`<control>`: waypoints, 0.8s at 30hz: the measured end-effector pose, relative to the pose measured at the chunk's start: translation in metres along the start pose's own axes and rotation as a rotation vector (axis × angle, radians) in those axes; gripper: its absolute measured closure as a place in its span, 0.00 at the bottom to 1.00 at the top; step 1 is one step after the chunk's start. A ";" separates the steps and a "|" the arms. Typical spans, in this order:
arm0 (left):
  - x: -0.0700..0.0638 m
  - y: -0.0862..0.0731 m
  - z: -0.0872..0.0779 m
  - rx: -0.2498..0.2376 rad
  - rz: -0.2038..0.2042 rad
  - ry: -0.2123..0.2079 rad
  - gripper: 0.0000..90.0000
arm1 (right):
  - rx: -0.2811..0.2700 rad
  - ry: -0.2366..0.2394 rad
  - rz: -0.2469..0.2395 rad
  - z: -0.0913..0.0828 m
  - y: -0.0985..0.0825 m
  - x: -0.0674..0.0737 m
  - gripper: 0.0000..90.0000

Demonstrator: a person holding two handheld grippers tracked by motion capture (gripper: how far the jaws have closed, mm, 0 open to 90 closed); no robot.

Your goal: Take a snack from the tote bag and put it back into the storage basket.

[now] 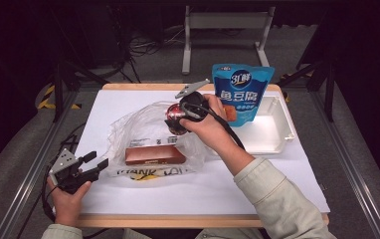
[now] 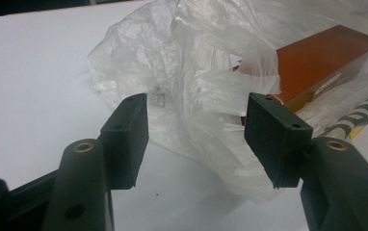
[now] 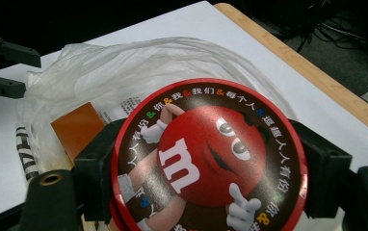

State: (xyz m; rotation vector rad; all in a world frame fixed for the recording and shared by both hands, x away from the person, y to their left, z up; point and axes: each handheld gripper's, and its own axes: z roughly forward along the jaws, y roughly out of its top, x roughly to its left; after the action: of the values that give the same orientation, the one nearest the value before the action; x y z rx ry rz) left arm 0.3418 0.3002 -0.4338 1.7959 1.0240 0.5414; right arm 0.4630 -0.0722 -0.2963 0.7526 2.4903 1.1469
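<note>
Right tool (image 3: 206, 168) clamped on the round candy tin (image 3: 210, 156), pads at opposite rim edges, lifted above the plastic bag (image 1: 148, 129). Judged stiff, light, slick-sided; best gripped across the rim as here. Beyond and below that tool: a brown box (image 1: 154, 155) inside the bag. Beside it: blue pouch (image 1: 242, 92) in a white tray (image 1: 277, 134). Left tool (image 2: 196, 139) released, empty, facing crumpled bag film on the surface (image 1: 198, 189).
</note>
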 end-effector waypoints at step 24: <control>0.000 0.000 0.001 -0.004 -0.013 0.008 0.46 | 0.005 -0.064 0.015 -0.056 -0.015 -0.030 0.28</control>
State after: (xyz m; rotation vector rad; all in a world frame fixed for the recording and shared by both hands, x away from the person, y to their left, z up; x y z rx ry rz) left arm 0.3427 0.2999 -0.4337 1.7833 1.0383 0.5424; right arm 0.4565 -0.1323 -0.2710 0.7979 2.4400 1.1038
